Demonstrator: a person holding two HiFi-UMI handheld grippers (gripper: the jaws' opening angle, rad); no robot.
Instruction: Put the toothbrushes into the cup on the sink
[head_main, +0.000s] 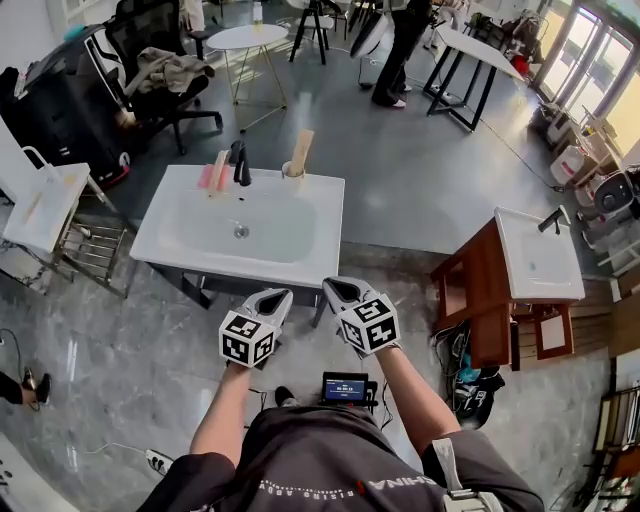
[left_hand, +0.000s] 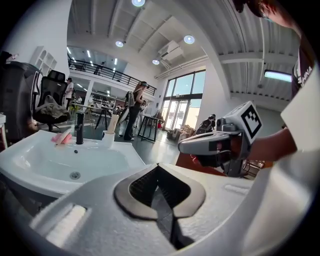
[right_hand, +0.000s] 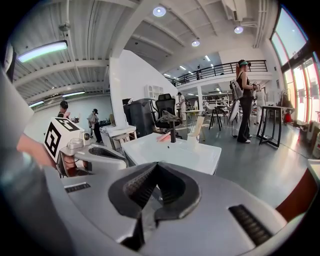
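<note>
Left gripper (head_main: 272, 300), right gripper (head_main: 341, 291): fingers were closed empty as I stood short of sink (head_main: 180, 248); toothbrushes (head_main: 213, 172) lay on rim near cup (head_main: 293, 172).

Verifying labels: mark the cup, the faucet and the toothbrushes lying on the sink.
cup (head_main: 291, 172), head view, on its white wall.
faucet (head_main: 241, 163), head view, on the dark upright body.
toothbrushes (head_main: 214, 171), head view, on the middle of the pink handles.

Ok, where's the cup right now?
In the head view, the cup stands on the far rim of the sink, just right of the black faucet.
</note>
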